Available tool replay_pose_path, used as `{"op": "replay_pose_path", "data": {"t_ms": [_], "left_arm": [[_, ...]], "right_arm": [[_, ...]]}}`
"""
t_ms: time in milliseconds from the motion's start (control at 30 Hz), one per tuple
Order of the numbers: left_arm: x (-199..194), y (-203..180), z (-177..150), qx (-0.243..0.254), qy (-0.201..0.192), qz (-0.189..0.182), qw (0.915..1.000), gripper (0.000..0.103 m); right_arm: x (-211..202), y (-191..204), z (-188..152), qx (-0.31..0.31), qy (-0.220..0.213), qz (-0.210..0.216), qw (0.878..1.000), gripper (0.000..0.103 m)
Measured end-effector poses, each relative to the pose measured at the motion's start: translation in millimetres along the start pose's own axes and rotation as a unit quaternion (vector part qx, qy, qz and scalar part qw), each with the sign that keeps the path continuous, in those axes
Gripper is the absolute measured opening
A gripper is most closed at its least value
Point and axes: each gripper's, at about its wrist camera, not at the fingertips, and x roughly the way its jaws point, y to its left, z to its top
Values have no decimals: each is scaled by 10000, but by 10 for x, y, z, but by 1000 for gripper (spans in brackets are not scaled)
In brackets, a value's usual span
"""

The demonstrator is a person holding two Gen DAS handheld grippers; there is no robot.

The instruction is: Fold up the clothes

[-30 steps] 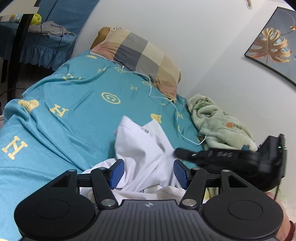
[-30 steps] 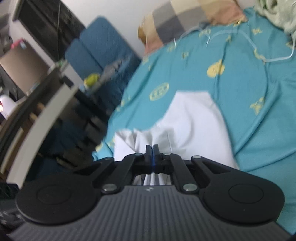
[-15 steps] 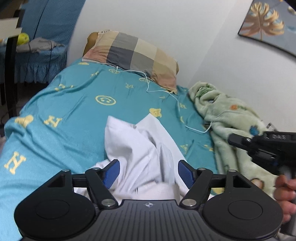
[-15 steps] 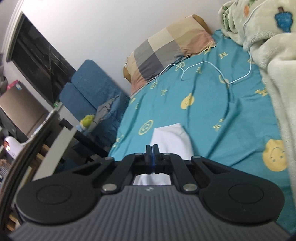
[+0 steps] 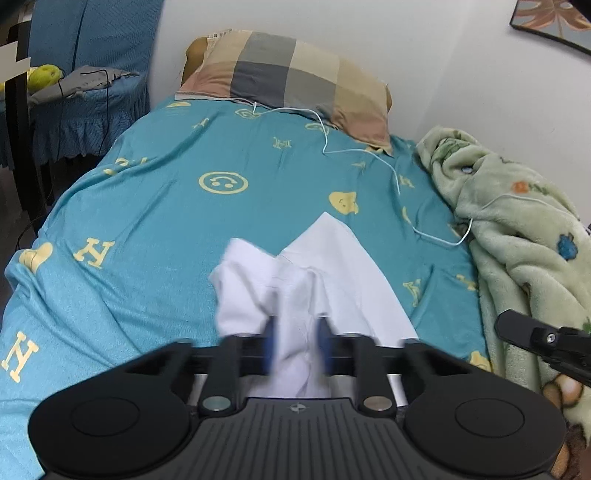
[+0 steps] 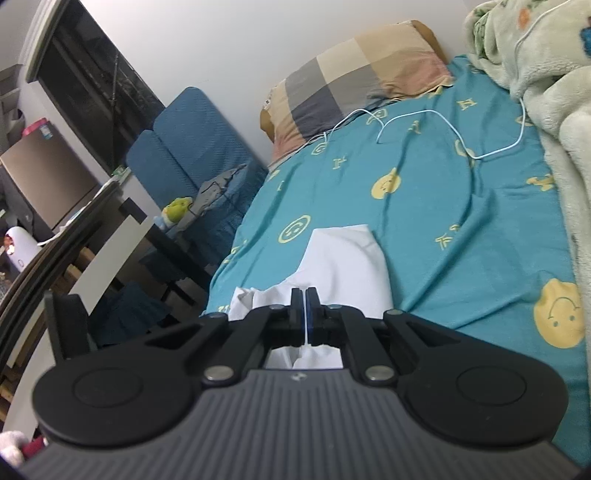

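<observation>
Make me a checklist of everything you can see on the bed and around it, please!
Surface: bed sheet, teal with yellow smiley faces and letters, wrinkled.
Job's things: white garment, bunched near the bed's front edge, not yet folded flat.
Clutter: checked pillow at the head; green fleece blanket heaped along the wall side.
Grippers: left gripper blurred, fingers on either side of a fold of the garment, grip unclear; right gripper has its fingers pressed together, with white cloth showing below them.
Cables: thin white cable running from the pillow across the sheet to the blanket.
Surroundings: blue chair beside the bed; framed leaf picture on the wall.
</observation>
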Motion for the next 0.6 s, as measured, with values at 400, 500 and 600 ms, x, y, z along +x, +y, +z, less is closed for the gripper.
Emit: {"op": "replay_pose_path", "data": {"t_ms": [400,500,600], "left_arm": [[-858,709,-129,-943,-323,-550,9935,3],[-885,906,-165,-1521,-297,-691,9855,3],[-917,980,-174,-1845,-291,-830,9789,3]], "right_arm": [[195,42,-14,114,54,208,9997,42],[373,89,-41,-21,185,205,9996,69],[625,197,-78,-208,527,527,9970,69]]}}
